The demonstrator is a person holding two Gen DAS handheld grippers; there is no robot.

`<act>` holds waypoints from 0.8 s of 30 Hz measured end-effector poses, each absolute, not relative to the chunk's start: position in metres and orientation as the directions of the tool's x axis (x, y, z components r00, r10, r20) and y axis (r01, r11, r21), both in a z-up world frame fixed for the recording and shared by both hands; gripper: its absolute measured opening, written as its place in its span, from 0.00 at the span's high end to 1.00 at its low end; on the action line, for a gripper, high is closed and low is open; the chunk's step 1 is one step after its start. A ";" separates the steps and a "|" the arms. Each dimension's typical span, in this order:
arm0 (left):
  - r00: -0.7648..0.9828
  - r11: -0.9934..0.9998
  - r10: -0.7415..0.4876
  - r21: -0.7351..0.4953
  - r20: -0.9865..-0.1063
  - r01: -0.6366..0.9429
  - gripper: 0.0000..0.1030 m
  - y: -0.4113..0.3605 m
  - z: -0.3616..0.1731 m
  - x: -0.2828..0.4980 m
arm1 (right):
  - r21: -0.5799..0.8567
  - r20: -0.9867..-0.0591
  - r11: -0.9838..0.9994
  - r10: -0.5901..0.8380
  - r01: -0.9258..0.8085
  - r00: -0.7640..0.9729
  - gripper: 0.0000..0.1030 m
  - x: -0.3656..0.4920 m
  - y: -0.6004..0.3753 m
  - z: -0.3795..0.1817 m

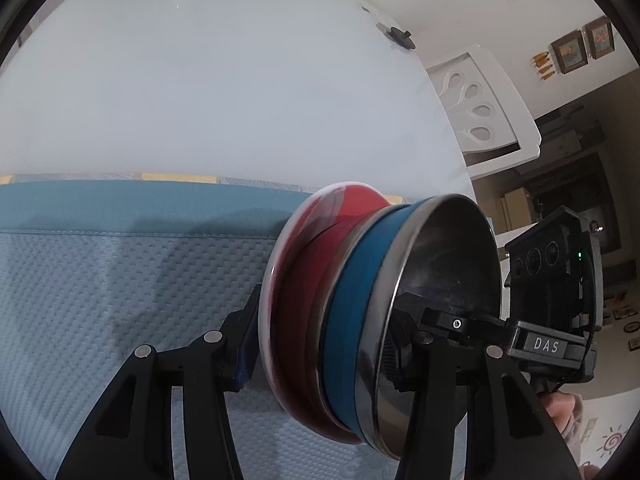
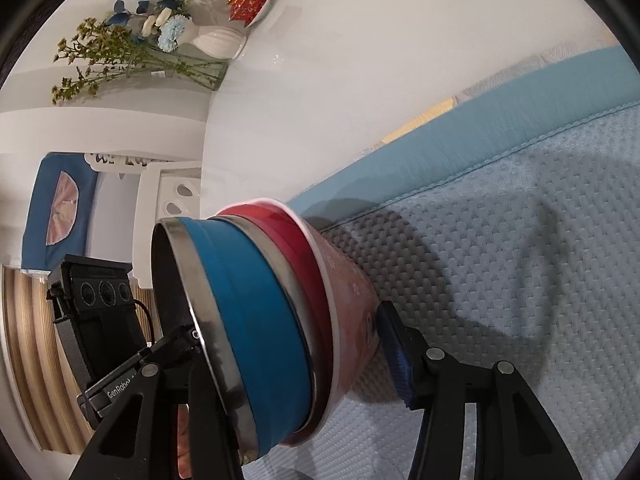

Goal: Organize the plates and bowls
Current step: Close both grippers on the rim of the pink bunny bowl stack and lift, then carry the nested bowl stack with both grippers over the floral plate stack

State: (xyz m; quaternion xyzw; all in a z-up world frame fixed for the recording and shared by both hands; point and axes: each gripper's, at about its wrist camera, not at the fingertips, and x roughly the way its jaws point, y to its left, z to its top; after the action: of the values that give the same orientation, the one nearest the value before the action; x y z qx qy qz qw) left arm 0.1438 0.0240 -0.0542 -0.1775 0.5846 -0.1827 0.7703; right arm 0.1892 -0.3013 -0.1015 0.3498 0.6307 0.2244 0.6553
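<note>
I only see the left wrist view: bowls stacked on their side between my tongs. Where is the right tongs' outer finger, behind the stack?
Observer: The right tongs' blue pad sits against the base of the outermost bowl.
Operator: What does that bowl's outside look like?
Observer: Its wall is pink with small white flowers.
Operator: Anything else on the table that side?
Observer: A white vase with blue and white flowers stands on the white table, well away from the stack.

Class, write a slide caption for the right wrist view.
Right claw clamps nested bowls sideways above a blue quilted mat.
</note>
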 end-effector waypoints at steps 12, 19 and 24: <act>0.300 0.901 -0.429 -0.428 -0.852 0.074 0.55 0.026 -0.018 0.113 | 0.766 -0.643 0.636 0.760 0.099 0.091 0.51 0.177 -0.294 -0.070; 0.328 0.910 -0.404 -0.413 -0.854 0.046 0.55 0.031 0.000 0.091 | 0.773 -0.635 0.630 0.769 0.078 0.079 0.51 0.163 -0.287 -0.051; 0.340 0.907 -0.404 -0.419 -0.849 0.033 0.55 0.037 0.010 0.077 | 0.776 -0.631 0.628 0.772 0.067 0.076 0.51 0.150 -0.282 -0.035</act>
State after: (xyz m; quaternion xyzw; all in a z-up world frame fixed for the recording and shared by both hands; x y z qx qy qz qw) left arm 0.0767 0.0373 0.0102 -0.1664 0.5581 -0.1364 0.8014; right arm 0.1502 -0.2820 -0.0348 0.3364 0.6237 0.2703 0.6518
